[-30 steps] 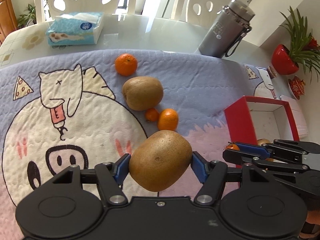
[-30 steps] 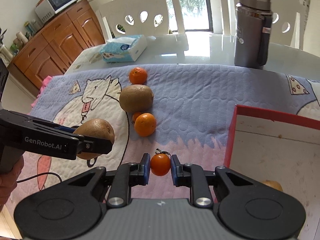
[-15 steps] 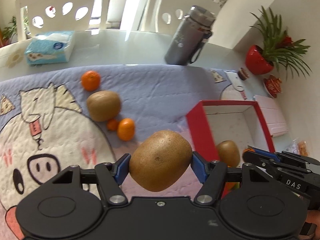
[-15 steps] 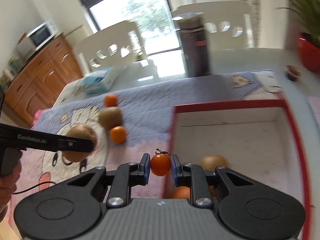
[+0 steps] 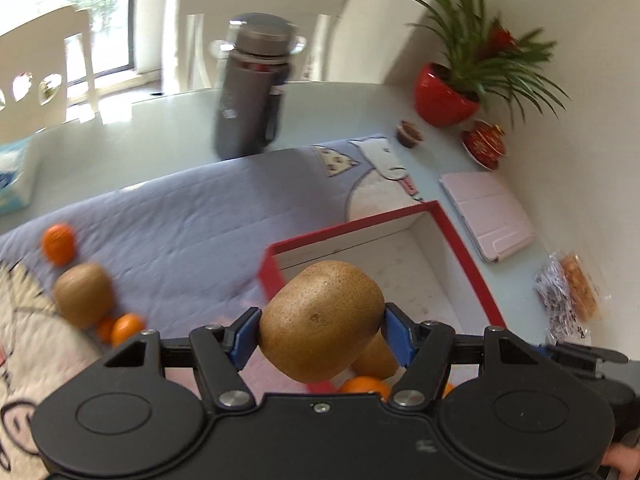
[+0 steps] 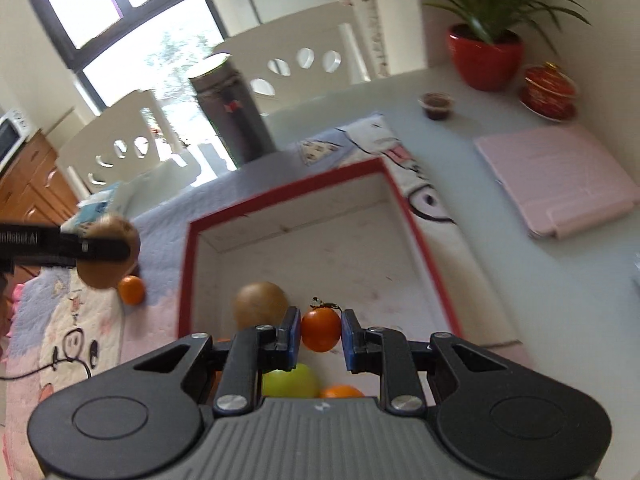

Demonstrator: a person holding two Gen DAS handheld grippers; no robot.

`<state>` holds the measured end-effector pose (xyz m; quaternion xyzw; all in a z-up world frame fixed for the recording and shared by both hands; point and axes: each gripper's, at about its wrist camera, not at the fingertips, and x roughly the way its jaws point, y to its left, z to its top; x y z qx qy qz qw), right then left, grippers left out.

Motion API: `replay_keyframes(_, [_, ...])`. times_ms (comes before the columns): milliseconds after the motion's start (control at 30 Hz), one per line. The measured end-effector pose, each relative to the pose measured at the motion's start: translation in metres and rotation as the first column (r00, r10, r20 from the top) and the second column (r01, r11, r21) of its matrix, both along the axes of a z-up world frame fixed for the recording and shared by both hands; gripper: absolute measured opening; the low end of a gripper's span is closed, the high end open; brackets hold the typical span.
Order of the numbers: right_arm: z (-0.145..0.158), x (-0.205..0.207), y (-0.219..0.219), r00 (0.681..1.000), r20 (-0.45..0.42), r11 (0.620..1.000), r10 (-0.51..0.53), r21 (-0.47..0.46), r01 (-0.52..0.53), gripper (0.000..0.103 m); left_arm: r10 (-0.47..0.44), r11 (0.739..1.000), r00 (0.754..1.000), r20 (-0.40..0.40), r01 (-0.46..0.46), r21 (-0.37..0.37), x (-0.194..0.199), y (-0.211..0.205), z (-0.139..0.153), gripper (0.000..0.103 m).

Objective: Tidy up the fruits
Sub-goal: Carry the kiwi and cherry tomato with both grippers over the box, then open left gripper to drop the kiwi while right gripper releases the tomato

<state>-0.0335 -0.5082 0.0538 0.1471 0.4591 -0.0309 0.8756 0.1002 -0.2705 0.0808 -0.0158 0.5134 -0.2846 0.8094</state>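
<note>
Left wrist view — left tongs (image 5: 320, 336) clamp a brown, speckled kiwi (image 5: 322, 322); right tongs (image 6: 320, 334) pinch a small orange-red tomato (image 6: 320, 329).

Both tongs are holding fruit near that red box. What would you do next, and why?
Probably lower the right tongs a little and let go: their small orange fruit already hangs over the red box, where other fruit lies. The left tongs, gripping the kiwi, look only at the box's edge.
</note>
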Motion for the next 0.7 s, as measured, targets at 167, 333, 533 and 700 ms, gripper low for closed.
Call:
replay_keyframes(167, [-0.013,-0.009,-0.014,0.999,-0.034,0.999,-0.042,0.016,0.043,0.024,-0.05,0.999,0.999,-0.018,0.051,0.014,0.011,-0.036,-0.011,0.076])
replay_keyframes(333, [-0.025,-0.008,-0.02,0.997,-0.055,0.998,-0.058,0.035,0.06,0.024,-0.066,0.996,0.997,-0.038,0.069,0.064,0.023,-0.059,-0.029,0.076])
replay_keyframes(533, [-0.039,0.014,-0.02,0.995,-0.085,0.997,-0.051,0.058,0.056,0.026,-0.069,0.99,0.994,-0.086,0.079,0.119,0.036,-0.07,-0.051,0.076])
replay_keyframes(700, [-0.046,0.027,-0.017,0.994,-0.098,0.996,-0.043,0.075,0.05,0.026,-0.069,0.983,0.993,-0.098,0.085,0.161,0.04,-0.077,-0.065,0.076])
